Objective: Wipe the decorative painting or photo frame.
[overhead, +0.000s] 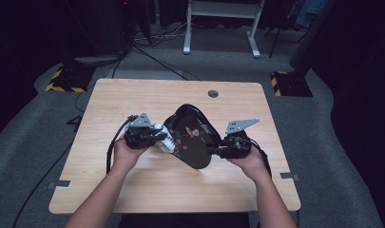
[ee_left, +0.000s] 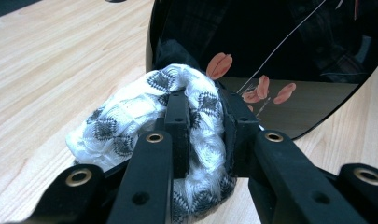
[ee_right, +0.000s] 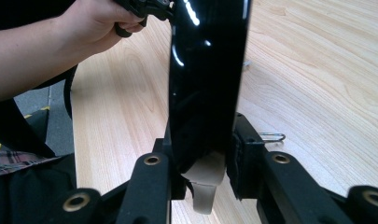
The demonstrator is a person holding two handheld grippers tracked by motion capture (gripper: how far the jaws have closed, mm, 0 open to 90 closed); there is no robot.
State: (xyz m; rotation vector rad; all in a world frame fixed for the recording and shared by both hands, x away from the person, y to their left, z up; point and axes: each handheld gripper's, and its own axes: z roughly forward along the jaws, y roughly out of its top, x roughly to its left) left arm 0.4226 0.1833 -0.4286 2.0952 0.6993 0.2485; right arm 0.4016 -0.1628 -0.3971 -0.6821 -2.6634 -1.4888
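Note:
A glossy black tray (overhead: 192,137) with pink flower decoration is held tilted on edge above the wooden table (overhead: 133,99). My right gripper (overhead: 217,151) is shut on its lower right rim; in the right gripper view the jaws (ee_right: 203,140) clamp the tray's edge (ee_right: 207,70). My left gripper (overhead: 164,138) is shut on a bunched white cloth with grey pattern (overhead: 166,143). The left gripper view shows the cloth (ee_left: 126,121) between the jaws (ee_left: 205,100), pressed against the tray's shiny face (ee_left: 270,42).
A round cable hole (overhead: 213,93) sits near the table's far edge. Beyond the table stand a white desk frame (overhead: 221,12) and yellow-black striped bases (overhead: 66,81) (overhead: 290,81). A small metal clip (ee_right: 273,136) lies on the wood by the right jaw.

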